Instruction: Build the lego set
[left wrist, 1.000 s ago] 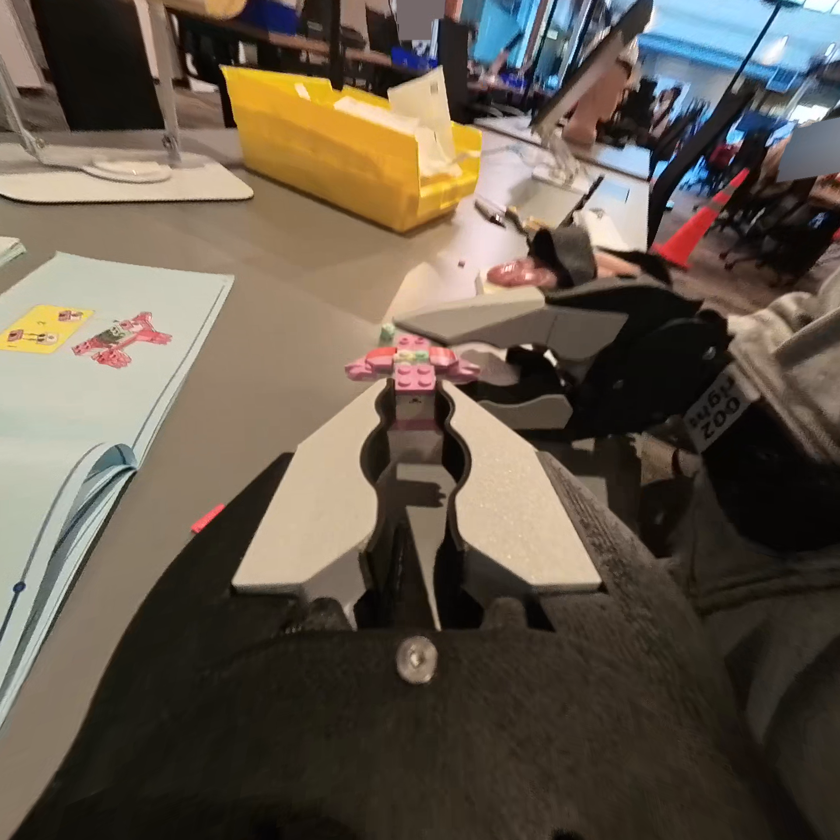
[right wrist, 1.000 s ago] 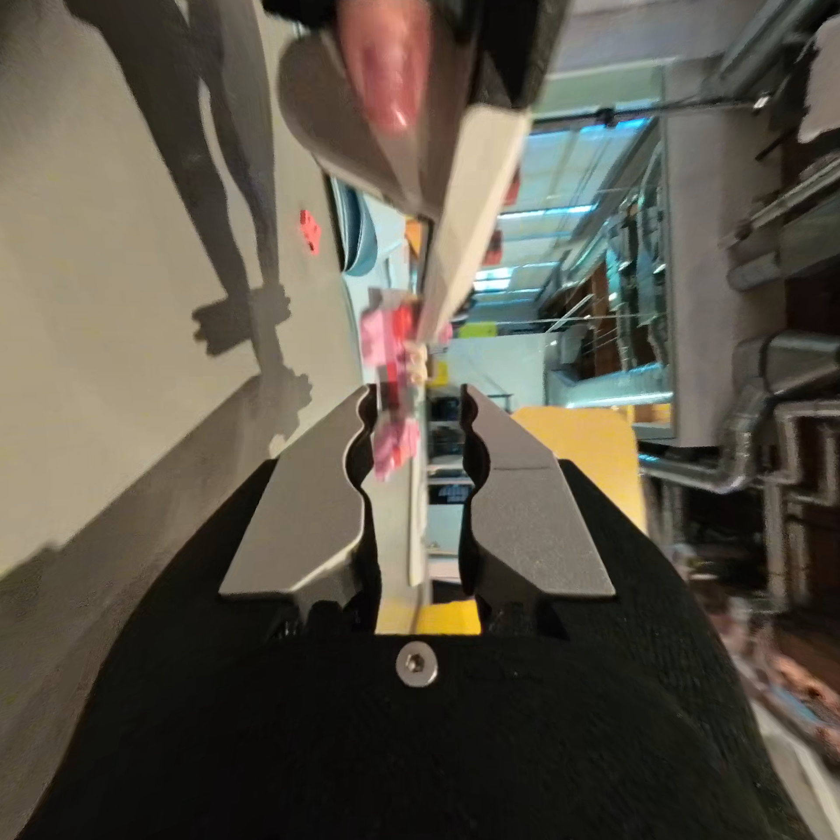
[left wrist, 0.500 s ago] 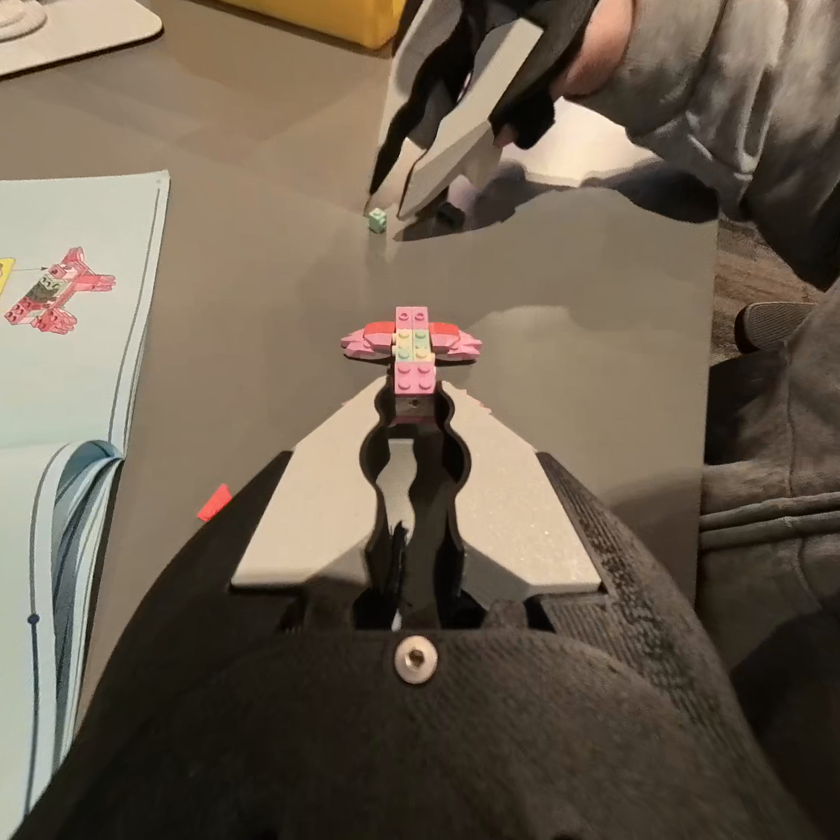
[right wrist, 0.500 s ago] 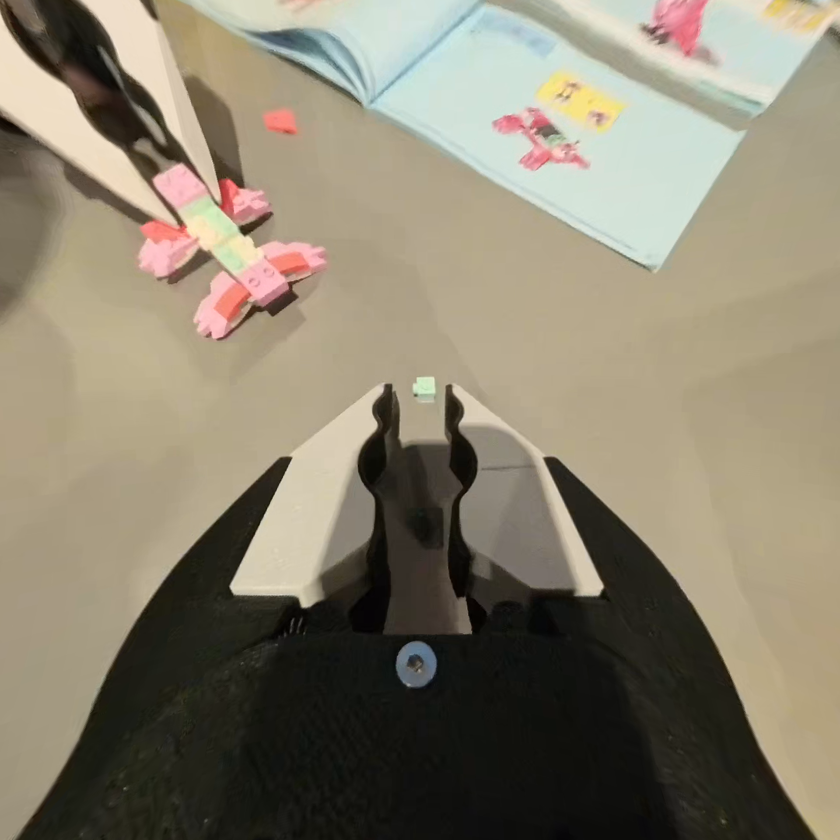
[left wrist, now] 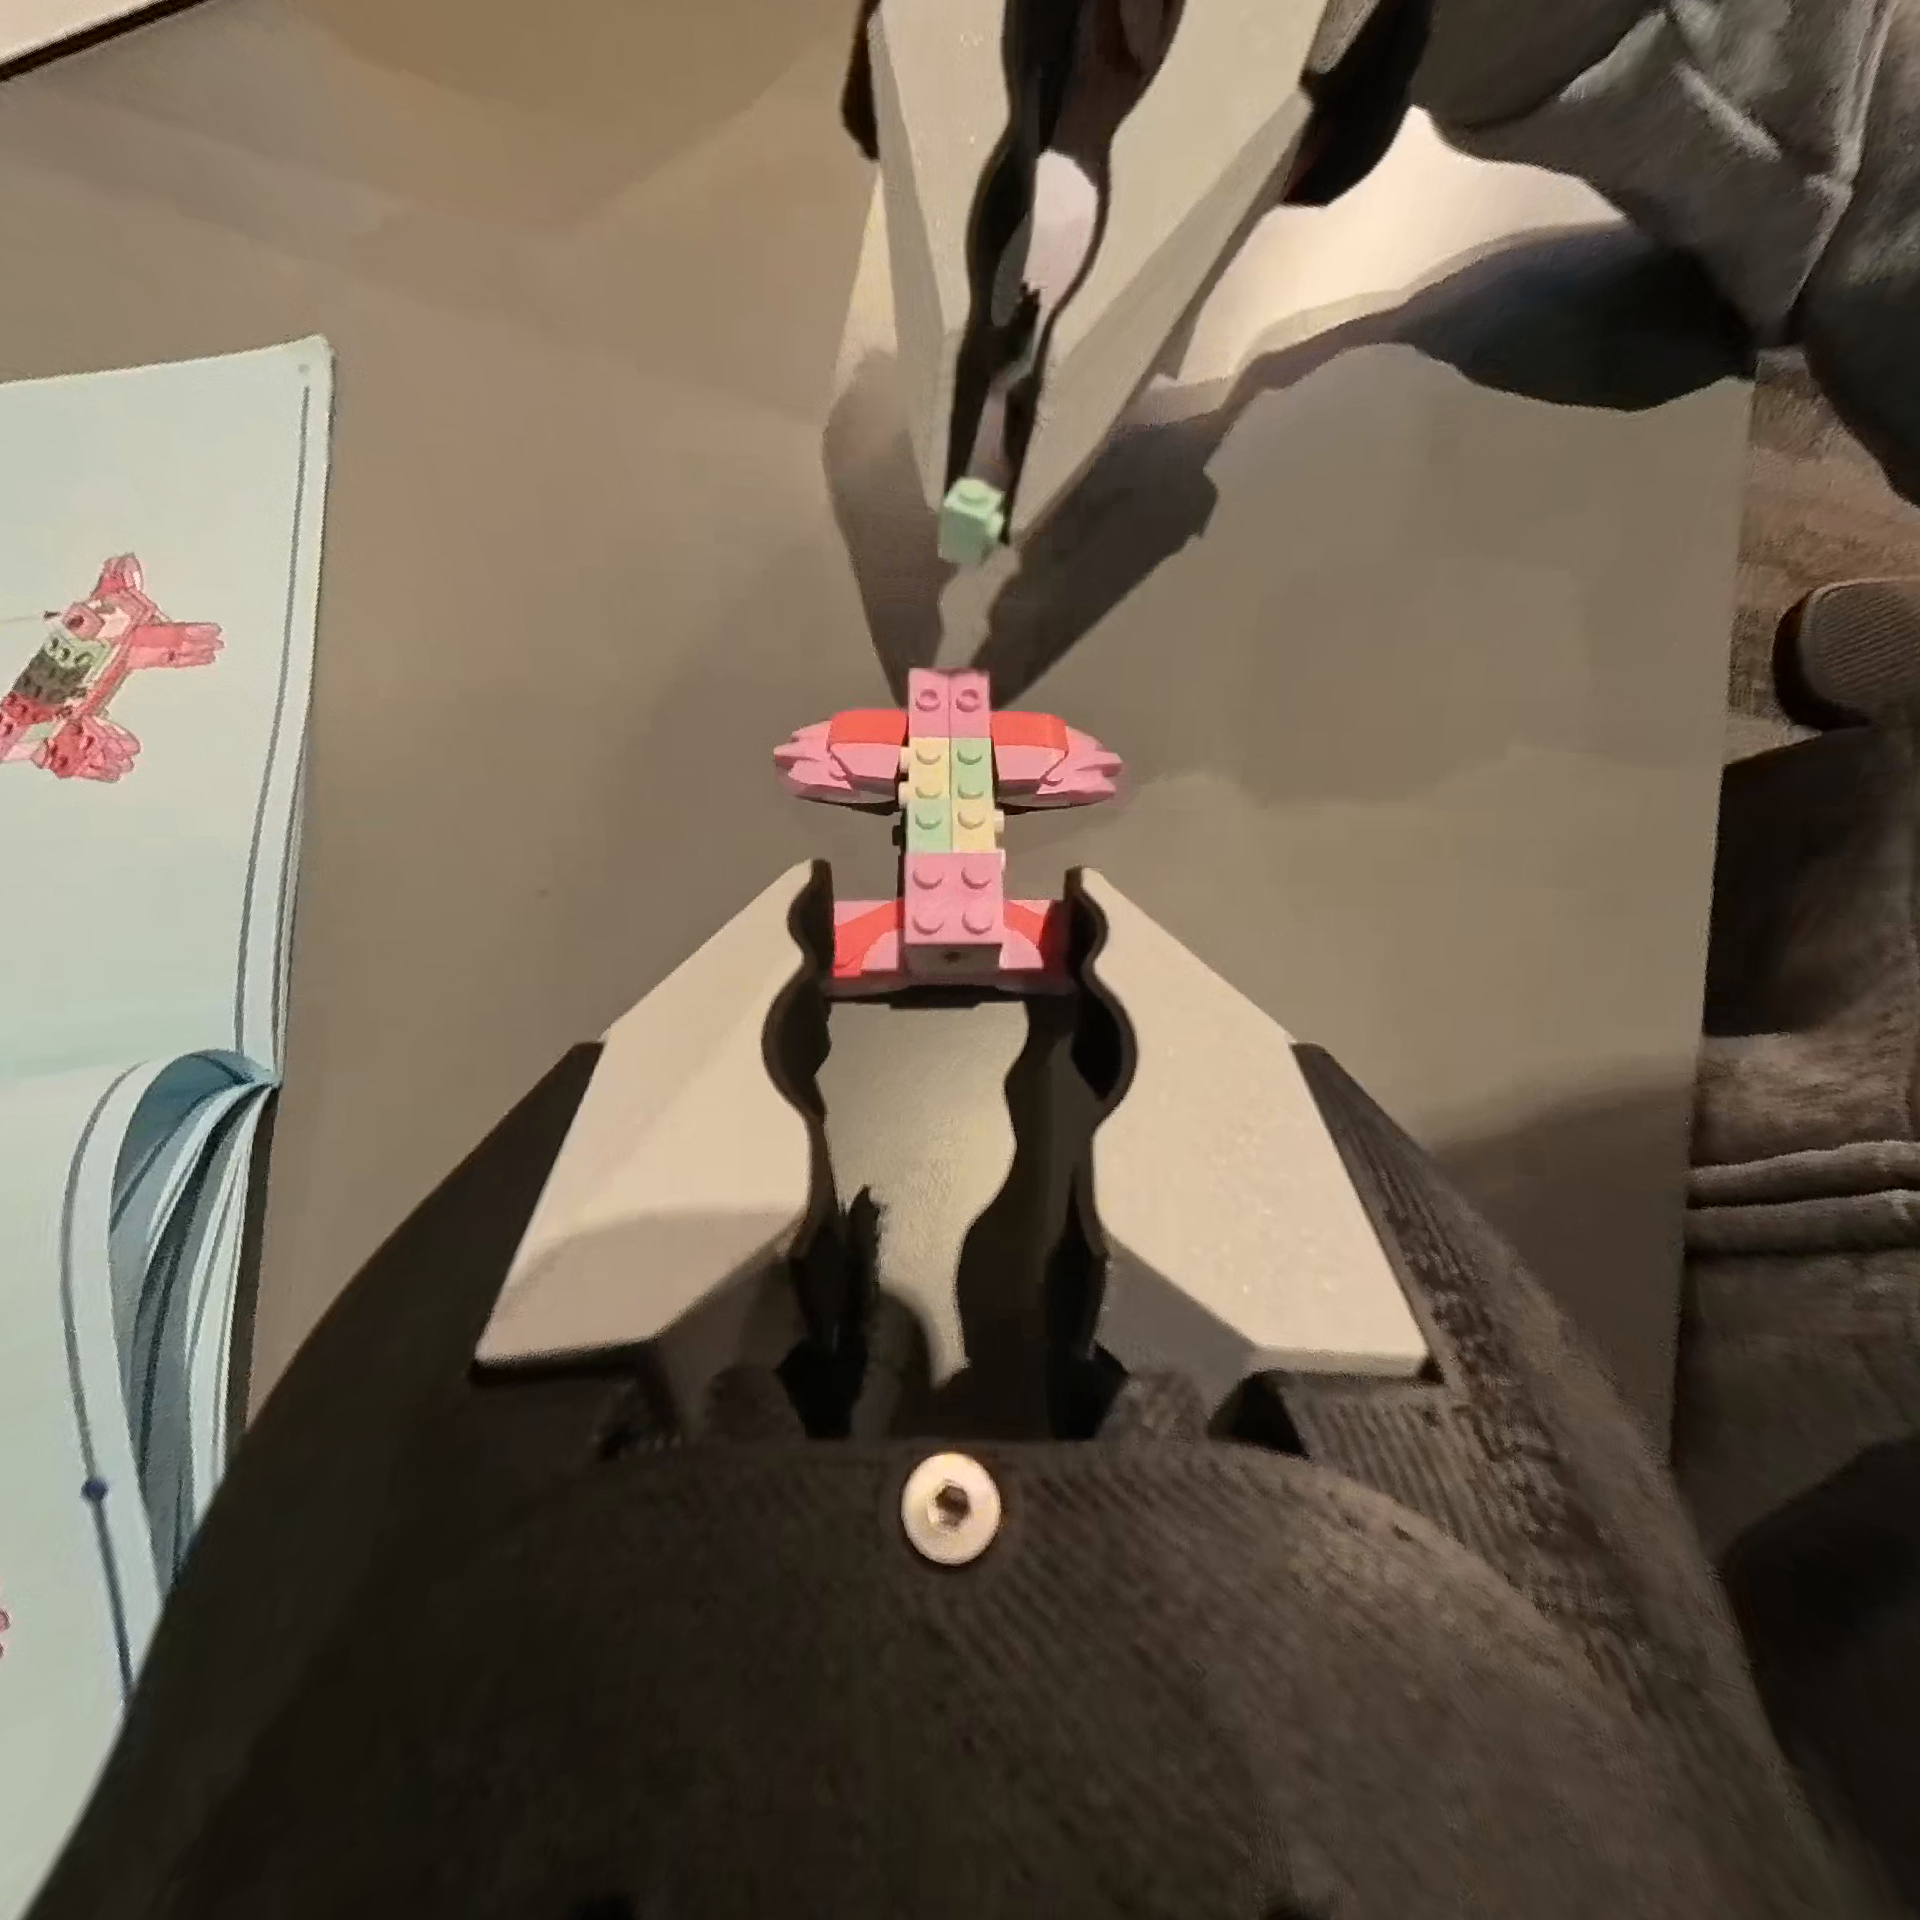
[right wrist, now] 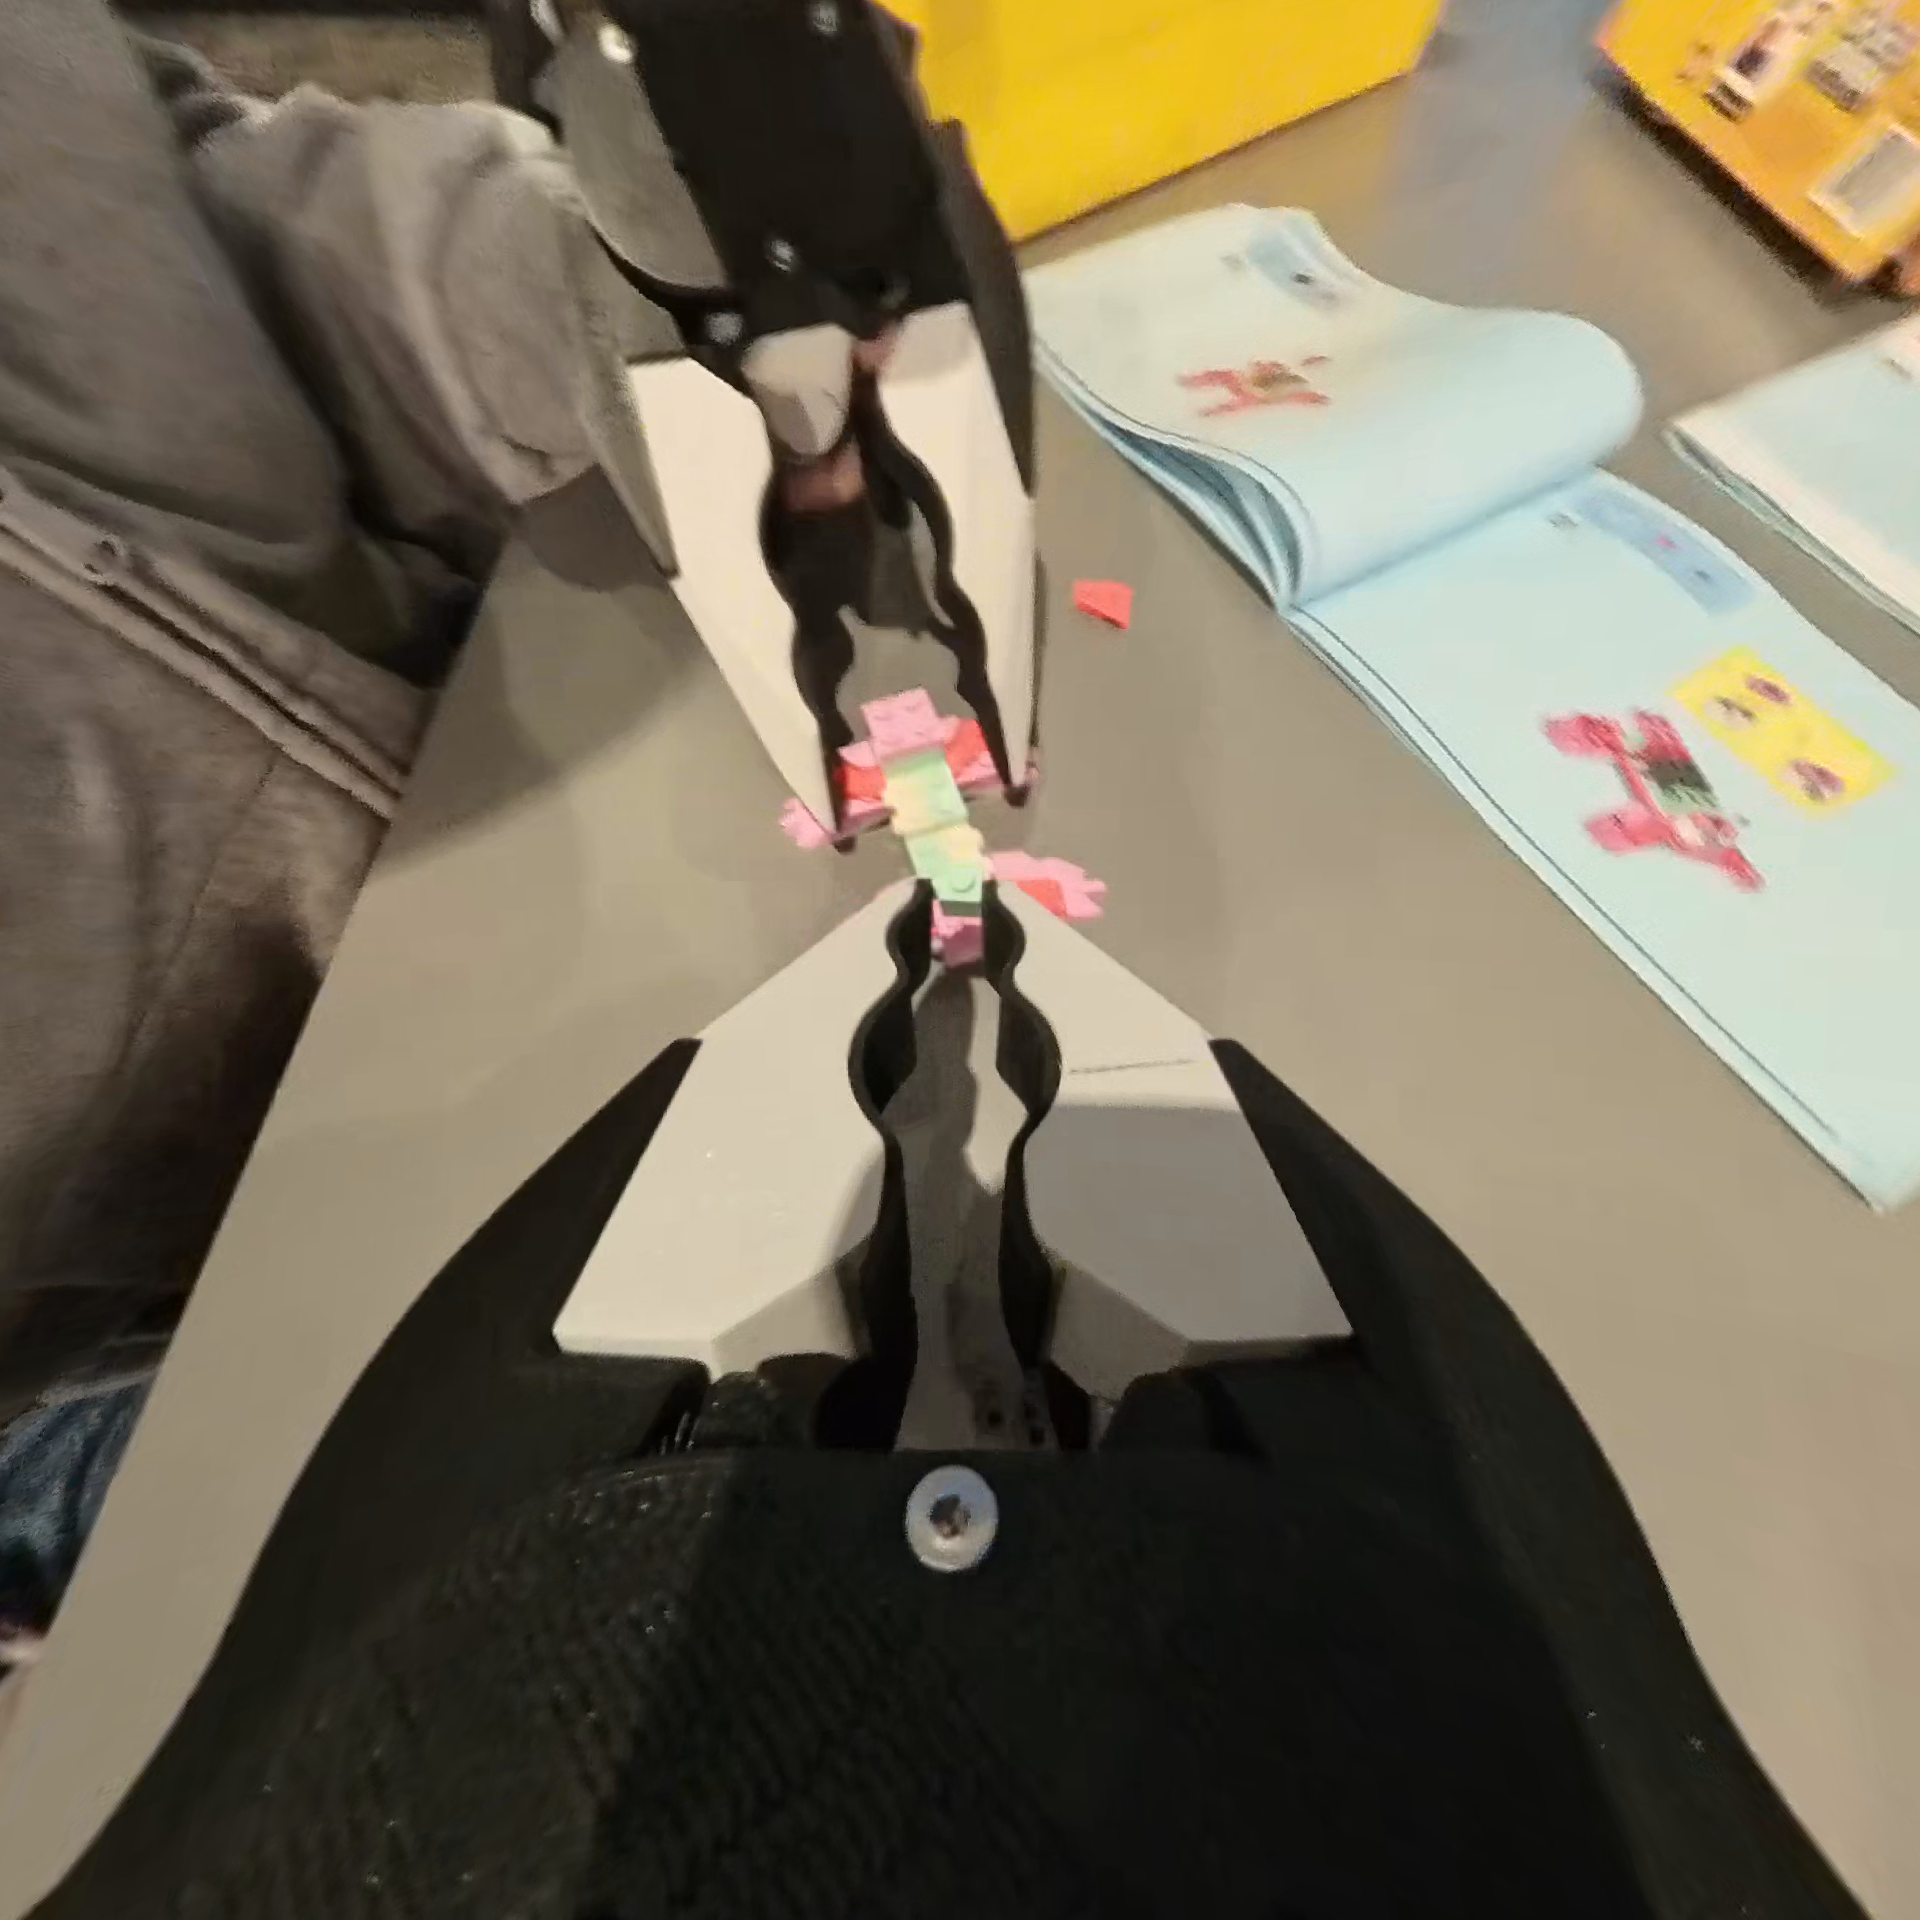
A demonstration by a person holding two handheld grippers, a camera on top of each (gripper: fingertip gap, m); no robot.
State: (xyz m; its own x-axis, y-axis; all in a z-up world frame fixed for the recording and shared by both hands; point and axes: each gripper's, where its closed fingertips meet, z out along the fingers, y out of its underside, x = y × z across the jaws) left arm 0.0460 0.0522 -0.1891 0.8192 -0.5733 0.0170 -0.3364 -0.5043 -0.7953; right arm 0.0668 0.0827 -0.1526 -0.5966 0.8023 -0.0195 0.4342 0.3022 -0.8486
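Observation:
A pink, red and pastel lego model lies low over the grey table. My left gripper is shut on its rear pair of pink-red legs. It also shows in the right wrist view, gripping the model from the far side. My right gripper comes down from the far side, shut on a small mint-green brick held just beyond and above the model's far end. In the right wrist view its fingertips sit over the model's near end; the held brick is hard to tell apart from the model's green body there.
An open light-blue instruction booklet lies to the left, also seen in the right wrist view. A loose red piece lies beside it. A yellow bin and a yellow box stand behind. A grey sleeve and the table's right edge are close. Left tips to right tips: about 6 cm.
My right gripper closed on the green brick on the table, lifted it and brought it over the model. My left gripper's jaws widened and now grip the rear legs, not the narrow body.

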